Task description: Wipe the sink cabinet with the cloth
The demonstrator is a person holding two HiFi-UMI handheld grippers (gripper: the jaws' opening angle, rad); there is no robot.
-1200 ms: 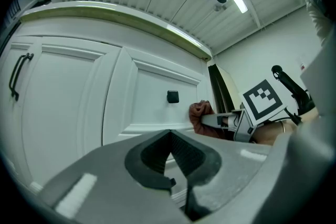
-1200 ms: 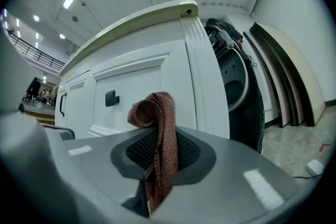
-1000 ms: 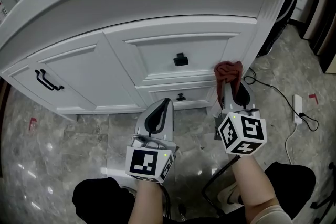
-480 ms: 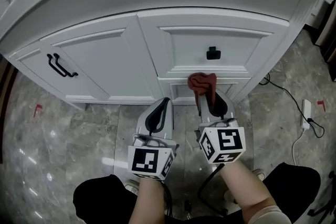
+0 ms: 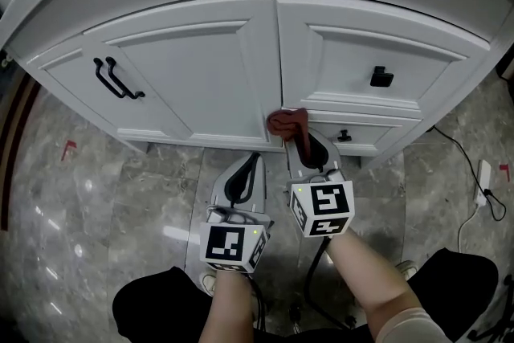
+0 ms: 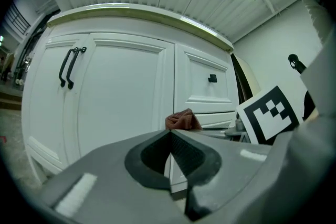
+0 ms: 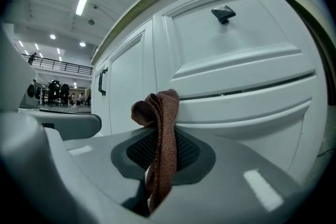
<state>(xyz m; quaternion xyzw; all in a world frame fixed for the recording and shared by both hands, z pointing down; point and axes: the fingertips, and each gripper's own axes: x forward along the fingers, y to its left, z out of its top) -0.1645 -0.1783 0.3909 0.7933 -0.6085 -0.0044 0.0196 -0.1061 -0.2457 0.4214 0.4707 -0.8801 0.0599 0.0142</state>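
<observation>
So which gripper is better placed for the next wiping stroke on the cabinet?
Right. The right gripper is shut on the cloth, whose bunched end sits at the cabinet front. The left gripper is shut, empty, and held back from it.

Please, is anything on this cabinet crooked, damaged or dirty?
Nothing stands out. The cabinet front looks shut and straight, with no visible stain or damage. The cloth is clamped in the right gripper, close to the cabinet front.

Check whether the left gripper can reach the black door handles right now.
Probably yes: the left gripper is shut and empty, and nothing stands between it and the handles up to its left.
</observation>
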